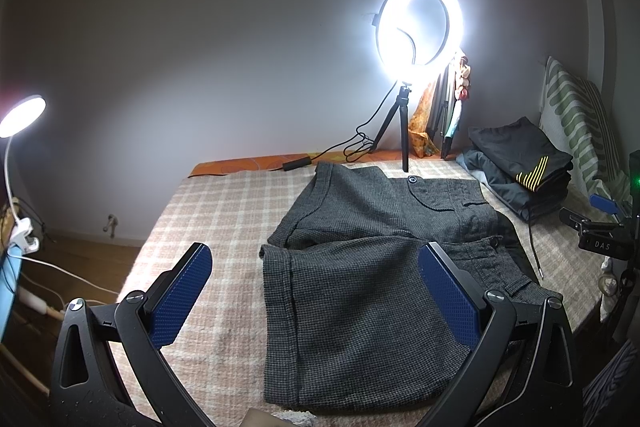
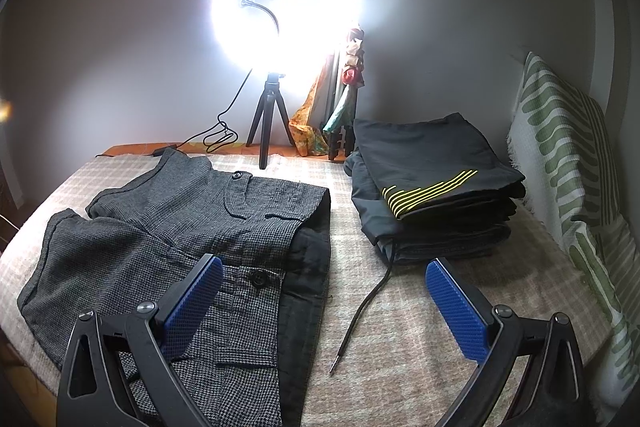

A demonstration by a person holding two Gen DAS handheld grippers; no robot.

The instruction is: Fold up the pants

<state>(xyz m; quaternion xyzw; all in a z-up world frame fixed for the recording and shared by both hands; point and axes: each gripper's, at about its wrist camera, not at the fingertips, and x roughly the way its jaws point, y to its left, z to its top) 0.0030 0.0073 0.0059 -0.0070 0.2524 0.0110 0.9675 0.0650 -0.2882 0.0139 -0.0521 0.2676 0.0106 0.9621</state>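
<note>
Grey houndstooth shorts (image 1: 360,291) lie spread flat on the checked bed cover (image 1: 216,219), legs pointing left, waistband with dark lining to the right. My left gripper (image 1: 316,269) is open and empty, hovering above the near leg. In the right wrist view the shorts (image 2: 168,247) lie at left, with the dark waistband lining (image 2: 308,267) showing. My right gripper (image 2: 324,277) is open and empty, above the waistband edge and the bare cover (image 2: 400,327) beside it.
A stack of folded dark clothes (image 2: 432,187) with yellow stripes sits at the back right, its drawstring (image 2: 360,311) trailing toward me. A ring light on a tripod (image 2: 268,115) stands at the back by the wall. A green-patterned pillow (image 2: 568,155) leans at the right. A clamp lamp (image 1: 20,115) stands left.
</note>
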